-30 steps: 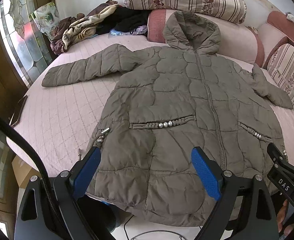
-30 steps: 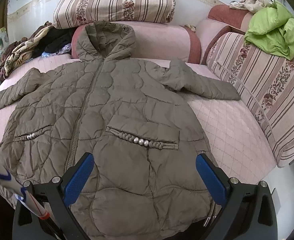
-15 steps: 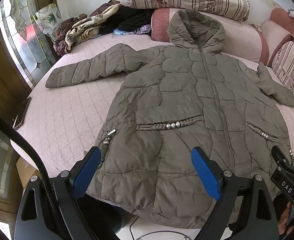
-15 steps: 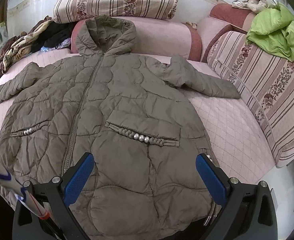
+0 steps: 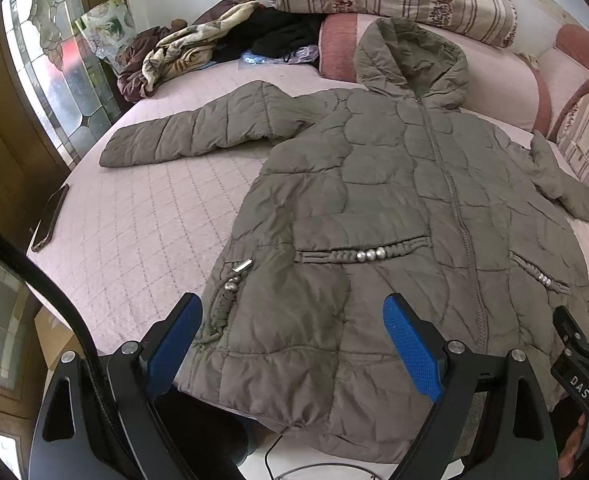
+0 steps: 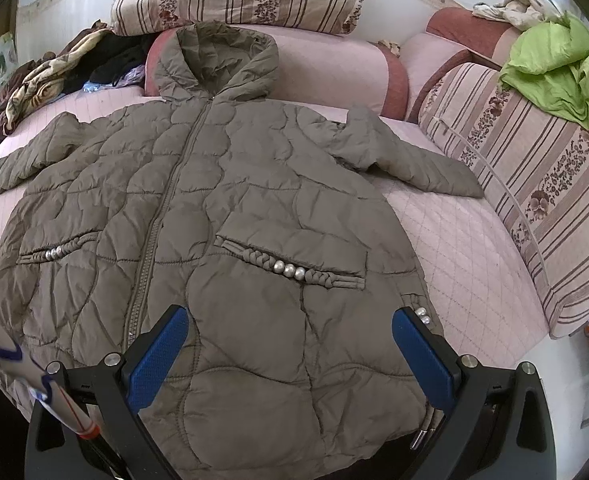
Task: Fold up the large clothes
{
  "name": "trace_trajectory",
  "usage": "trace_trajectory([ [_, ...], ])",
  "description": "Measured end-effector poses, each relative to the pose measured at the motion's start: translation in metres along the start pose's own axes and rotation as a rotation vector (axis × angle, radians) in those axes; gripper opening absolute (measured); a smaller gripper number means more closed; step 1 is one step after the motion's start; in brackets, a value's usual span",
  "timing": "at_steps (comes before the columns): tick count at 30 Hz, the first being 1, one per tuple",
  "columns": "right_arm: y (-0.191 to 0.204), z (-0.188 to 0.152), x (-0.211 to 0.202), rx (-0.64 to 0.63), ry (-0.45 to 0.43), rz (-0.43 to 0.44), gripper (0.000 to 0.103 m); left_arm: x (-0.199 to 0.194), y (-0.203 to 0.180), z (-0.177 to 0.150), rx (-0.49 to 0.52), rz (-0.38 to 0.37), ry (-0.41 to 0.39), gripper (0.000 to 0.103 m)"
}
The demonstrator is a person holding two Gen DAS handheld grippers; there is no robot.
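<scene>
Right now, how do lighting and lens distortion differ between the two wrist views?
Left wrist view: daylight from the window brightens the left side, the coat stays sharp, edges bow strongly. Right wrist view: more even, slightly pink light, the striped cushion curves with the fisheye, dark vignette in the corners.

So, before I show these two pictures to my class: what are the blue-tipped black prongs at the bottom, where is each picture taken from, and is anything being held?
Each picture comes from a camera fixed on a hand-held gripper, looking forward along its two blue-padded fingers. One shows the left gripper, the other the right gripper. No robot: a person carries both. On the pink quilted bed lies an olive padded coat, spread flat, zipped, sleeves out, hood against the cushions. A phone lies near the bed's edge. Both grippers are open above the hem, holding nothing.
</scene>
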State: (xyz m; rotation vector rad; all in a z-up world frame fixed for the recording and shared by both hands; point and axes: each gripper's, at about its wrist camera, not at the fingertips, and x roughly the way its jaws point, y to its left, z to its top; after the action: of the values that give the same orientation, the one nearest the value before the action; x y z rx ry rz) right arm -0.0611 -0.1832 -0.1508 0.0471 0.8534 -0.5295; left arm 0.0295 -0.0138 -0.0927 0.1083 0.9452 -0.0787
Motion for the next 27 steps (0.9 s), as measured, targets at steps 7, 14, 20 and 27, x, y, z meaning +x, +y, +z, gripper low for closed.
trace_trajectory([
  [7, 0.01, 0.003, -0.002, -0.022, 0.002, 0.0, 0.103, 0.007, 0.023, 0.004, -0.055, 0.019, 0.002, 0.091],
  [14, 0.029, 0.005, -0.006, -0.074, -0.006, 0.01, 0.103, 0.014, 0.048, 0.007, -0.11, 0.038, 0.008, 0.091],
  [20, 0.046, 0.006, -0.007, -0.11, -0.006, 0.017, 0.103, 0.021, 0.068, 0.009, -0.148, 0.044, 0.013, 0.091],
  [27, 0.063, 0.01, -0.009, -0.155, -0.011, 0.02, 0.103, 0.028, 0.086, 0.012, -0.176, 0.059, 0.014, 0.091],
])
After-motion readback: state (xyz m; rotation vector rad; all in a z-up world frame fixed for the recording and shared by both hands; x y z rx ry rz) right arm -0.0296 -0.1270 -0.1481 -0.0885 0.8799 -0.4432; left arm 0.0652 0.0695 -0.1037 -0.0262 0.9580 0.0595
